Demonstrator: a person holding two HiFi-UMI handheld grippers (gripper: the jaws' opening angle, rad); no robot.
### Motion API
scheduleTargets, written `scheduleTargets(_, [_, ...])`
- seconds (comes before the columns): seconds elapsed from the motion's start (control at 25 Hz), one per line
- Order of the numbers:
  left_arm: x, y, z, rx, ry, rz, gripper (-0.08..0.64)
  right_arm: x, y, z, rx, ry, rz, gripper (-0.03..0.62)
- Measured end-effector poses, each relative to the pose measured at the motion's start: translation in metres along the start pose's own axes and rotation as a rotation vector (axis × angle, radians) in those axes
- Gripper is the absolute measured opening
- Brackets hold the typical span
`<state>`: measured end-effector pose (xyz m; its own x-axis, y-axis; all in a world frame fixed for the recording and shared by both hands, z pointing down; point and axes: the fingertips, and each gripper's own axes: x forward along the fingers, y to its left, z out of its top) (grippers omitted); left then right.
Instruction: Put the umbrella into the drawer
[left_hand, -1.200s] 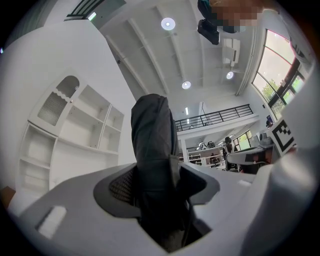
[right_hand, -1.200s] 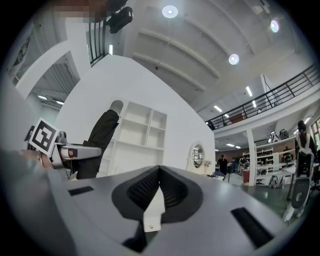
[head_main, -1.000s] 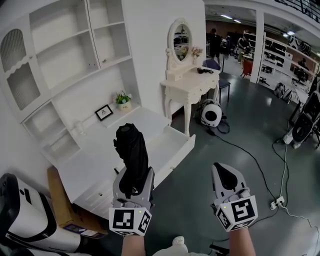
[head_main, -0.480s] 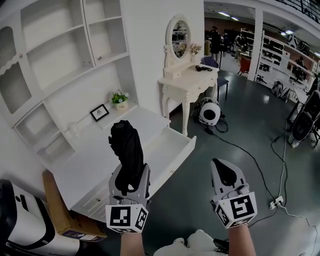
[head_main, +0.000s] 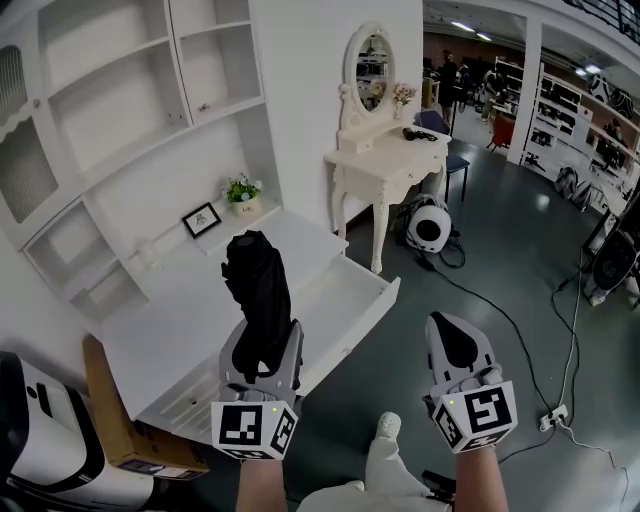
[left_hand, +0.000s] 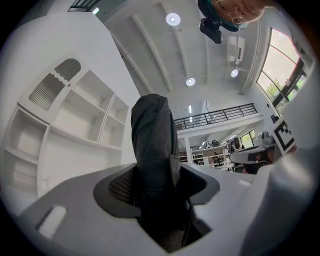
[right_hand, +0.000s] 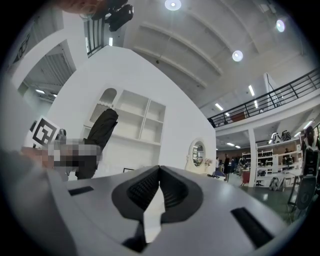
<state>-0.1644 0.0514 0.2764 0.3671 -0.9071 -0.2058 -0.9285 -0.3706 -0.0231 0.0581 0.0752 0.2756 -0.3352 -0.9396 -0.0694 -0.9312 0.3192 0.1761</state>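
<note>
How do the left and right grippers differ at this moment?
The left gripper is clamped on the folded black umbrella, which stands up out of it; the right gripper holds nothing. The left's jaws stand apart around the umbrella; the right's meet at the tips. Both carry marker cubes.

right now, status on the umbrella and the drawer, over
Left gripper shut on the folded black umbrella, held upright. Right gripper shut, empty. Drawer open, umbrella not yet in it. Nothing visible in the way.

A white shoe (head_main: 386, 428) stepped forward between left gripper (head_main: 266, 338) and right gripper (head_main: 455, 335); dressing table (head_main: 385, 165) shows further right.
</note>
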Motion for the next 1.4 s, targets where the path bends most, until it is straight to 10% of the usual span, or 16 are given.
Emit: scheduleTargets(1.4, [0.275,0.031,-0.091,0.070,0.127,0.190,0.245,0.276,-0.187,-0.081,0.088,0.021,0.176,0.008])
